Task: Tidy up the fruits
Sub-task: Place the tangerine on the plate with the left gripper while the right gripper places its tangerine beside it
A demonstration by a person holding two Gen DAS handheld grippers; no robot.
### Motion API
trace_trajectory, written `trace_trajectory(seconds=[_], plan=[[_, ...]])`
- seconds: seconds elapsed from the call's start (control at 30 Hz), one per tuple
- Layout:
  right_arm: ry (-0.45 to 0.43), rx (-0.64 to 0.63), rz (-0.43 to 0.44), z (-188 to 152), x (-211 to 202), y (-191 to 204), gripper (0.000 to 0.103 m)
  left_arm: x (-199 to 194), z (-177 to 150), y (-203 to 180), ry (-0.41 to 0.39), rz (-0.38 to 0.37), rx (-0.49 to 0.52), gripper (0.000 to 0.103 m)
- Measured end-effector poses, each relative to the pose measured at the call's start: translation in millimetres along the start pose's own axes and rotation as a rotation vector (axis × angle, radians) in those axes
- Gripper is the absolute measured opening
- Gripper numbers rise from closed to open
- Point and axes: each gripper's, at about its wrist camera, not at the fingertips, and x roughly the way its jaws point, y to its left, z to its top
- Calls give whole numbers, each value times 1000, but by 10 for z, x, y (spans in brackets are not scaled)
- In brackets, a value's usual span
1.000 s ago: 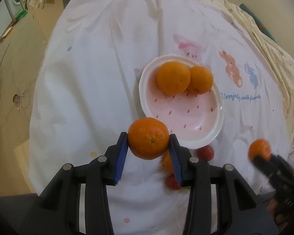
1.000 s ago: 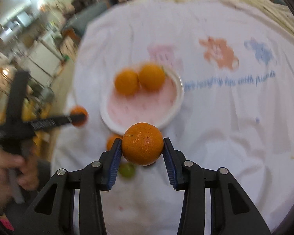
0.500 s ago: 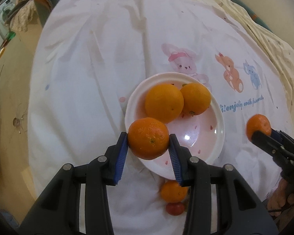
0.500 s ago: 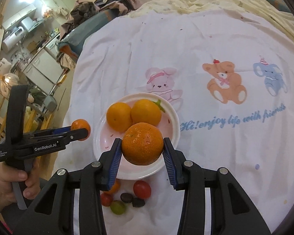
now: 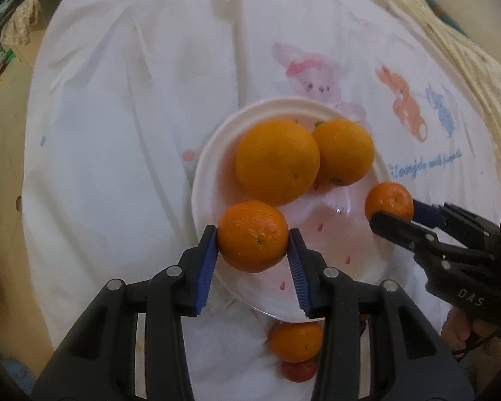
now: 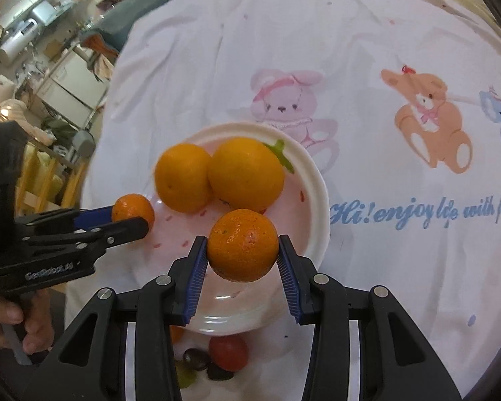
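Two grippers, each pinching one mandarin between blue pads. Left gripper [image 5: 253, 245] holds its mandarin [image 5: 253, 235] over the near-left rim of the pink strawberry plate [image 5: 217, 143]; right gripper [image 6: 240, 252] holds its mandarin [image 6: 242, 244] over the plate's near side.

Two bigger oranges sit on the plate just beyond both sets of jaws, touching each other: left orange [image 5: 277, 160], right orange [image 5: 342, 152]. Free floor is only the near half of the plate, right under the jaws.

Risks, as I judge them:
- both grippers converge on the same small gap, so fingers or fruit could knock together
- left mandarin sits over the rim, not the bowl floor; letting go here could send it off onto the white cloth [image 5: 117, 133]
- round fruit dropped from height likely rolls, bumps the oranges, may bounce out
- plate rests on soft wrinkled cloth, so a push on the rim could tip it

Below the jaws, off-plate: another mandarin [image 5: 295, 341], a cherry tomato [image 6: 228, 351], dark grapes [image 6: 197, 358]. Unsorted, easy to nudge.
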Motion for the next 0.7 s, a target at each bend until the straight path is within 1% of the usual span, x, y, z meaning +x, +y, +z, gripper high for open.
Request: trace_trajectory(seconds=[0.07,0.17,0.33,0.43,0.53,0.7], plan=[[16,0,-2,11,62,-9,44,52,2,-8,22,-20,-6,37],[25,-8,-2,20,112,-8,44,82,14,-42,19,-7,2,37],[59,-5,-28,-17,211,-44,44,136,39,-47,28,-11,-11,38],[56,-12,-23,-39,213,-37,44,183,57,-39,52,-10,-22,39],[54,6,-13,-47,207,-57,45,185,70,-26,57,-17,-38,39],[50,30,3,-40,175,-126,45,163,65,-18,60,-21,-28,39]])
